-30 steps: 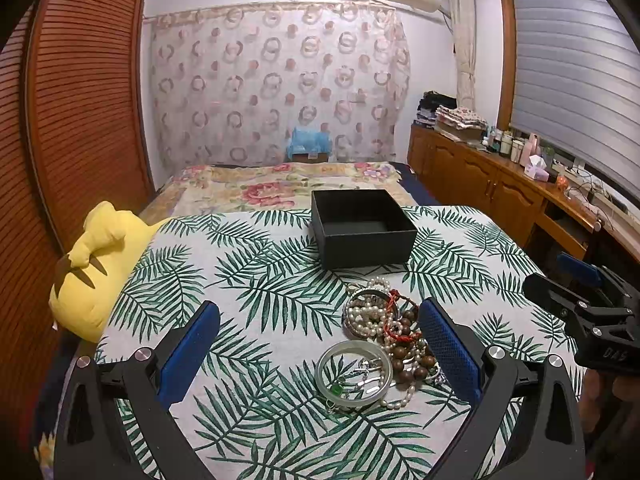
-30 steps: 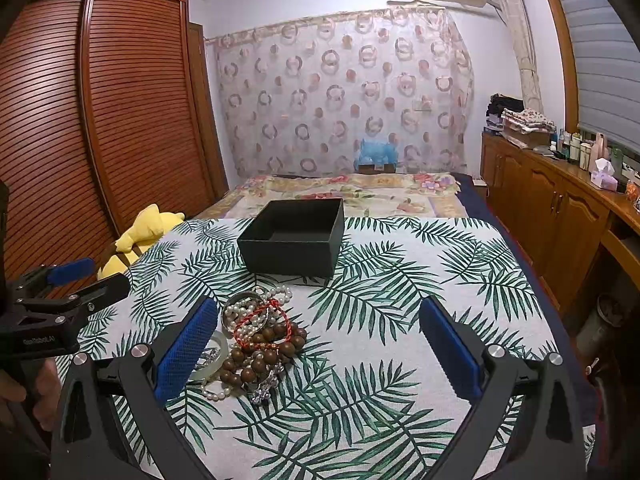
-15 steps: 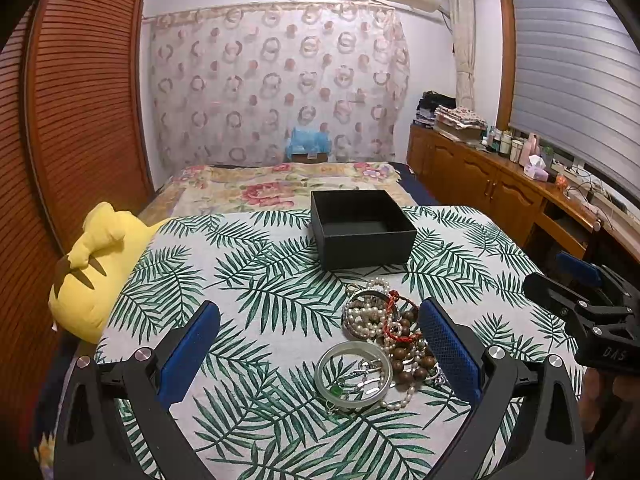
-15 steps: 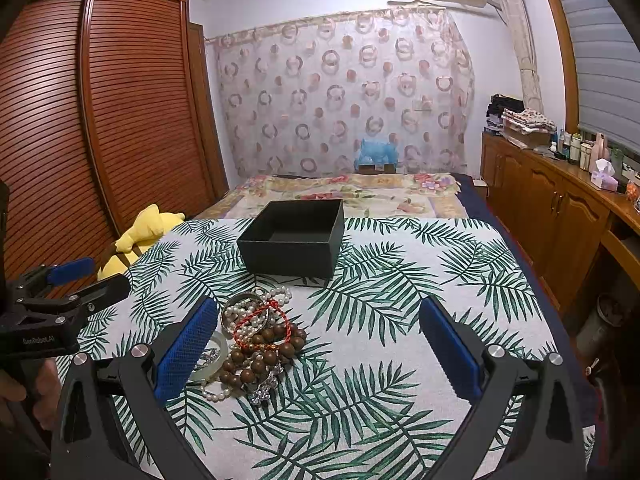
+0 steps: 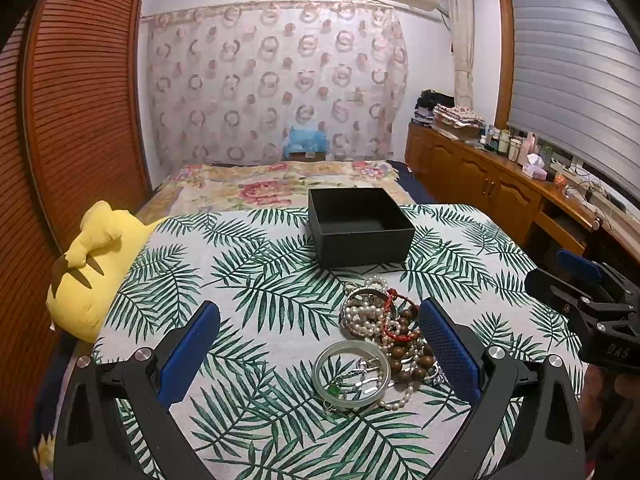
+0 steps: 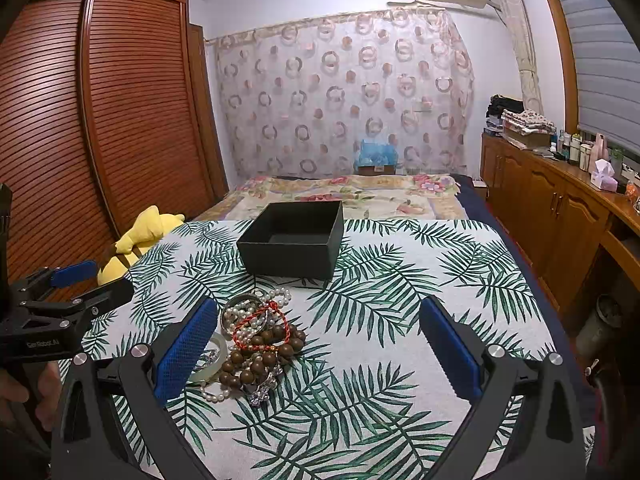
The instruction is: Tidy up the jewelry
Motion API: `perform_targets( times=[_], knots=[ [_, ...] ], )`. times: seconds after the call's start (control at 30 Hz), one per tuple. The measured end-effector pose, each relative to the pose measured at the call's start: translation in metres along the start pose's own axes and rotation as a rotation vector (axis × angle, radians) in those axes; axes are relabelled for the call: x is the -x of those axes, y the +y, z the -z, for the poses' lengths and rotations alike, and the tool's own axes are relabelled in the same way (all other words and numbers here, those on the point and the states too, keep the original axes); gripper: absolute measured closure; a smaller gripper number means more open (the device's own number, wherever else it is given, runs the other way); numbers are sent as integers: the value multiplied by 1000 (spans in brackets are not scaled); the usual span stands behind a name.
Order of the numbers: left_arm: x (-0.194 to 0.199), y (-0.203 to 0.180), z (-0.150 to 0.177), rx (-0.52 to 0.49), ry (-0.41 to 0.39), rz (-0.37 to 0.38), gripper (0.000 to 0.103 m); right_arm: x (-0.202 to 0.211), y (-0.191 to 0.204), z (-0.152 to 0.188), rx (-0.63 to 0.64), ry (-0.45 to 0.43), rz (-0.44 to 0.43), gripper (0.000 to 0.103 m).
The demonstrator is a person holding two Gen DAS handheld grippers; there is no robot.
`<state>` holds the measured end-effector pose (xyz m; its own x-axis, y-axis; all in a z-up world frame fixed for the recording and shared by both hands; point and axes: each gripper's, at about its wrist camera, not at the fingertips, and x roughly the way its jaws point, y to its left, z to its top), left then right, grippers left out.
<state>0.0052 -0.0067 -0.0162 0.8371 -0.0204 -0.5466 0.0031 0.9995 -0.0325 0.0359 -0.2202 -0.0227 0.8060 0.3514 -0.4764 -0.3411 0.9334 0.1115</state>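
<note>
Both grippers hung above the near edge of the table (image 5: 280,288), jaws spread wide and holding nothing: the left gripper (image 5: 320,344) sat over the pile's left side, the right gripper (image 6: 320,344) over bare cloth to the pile's right. To my eye nothing had been sorted yet, since the black box (image 5: 360,228) stood empty farther back on the palm-leaf cloth, just beyond the heap (image 5: 380,336). The sensible first pick looked like the pale bangle (image 5: 352,374), which lay at the near edge of the heap, partly clear of the rest; I would have brought one jaw inside the ring and one outside, pinched the rim, and lifted slowly, watching whether anything rode up with it, because silver bits and a small green stone lay inside its circle. The rest looked harder. The pearls (image 5: 368,312) were looped around and under a metal bangle (image 6: 240,306), a red cord (image 6: 260,320) ran across them, and brown wooden beads (image 6: 272,350) lay heaped against the lot, with something glittery (image 6: 260,390) tucked under the near side. All of it looked limp and tangled, so any strand pulled would likely drag its neighbours; the other gripper could have pinned the pile down.
</note>
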Motion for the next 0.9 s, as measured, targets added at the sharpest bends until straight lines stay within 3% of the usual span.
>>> perform_targets(
  times=[0.47, 0.9],
  knots=[
    [-20, 16, 12, -16, 80, 28, 7, -19, -5, 3, 37, 23, -45, 3],
    [-44, 34, 31, -19, 167, 54, 7, -79, 3, 10, 132, 198, -166, 38]
  ],
)
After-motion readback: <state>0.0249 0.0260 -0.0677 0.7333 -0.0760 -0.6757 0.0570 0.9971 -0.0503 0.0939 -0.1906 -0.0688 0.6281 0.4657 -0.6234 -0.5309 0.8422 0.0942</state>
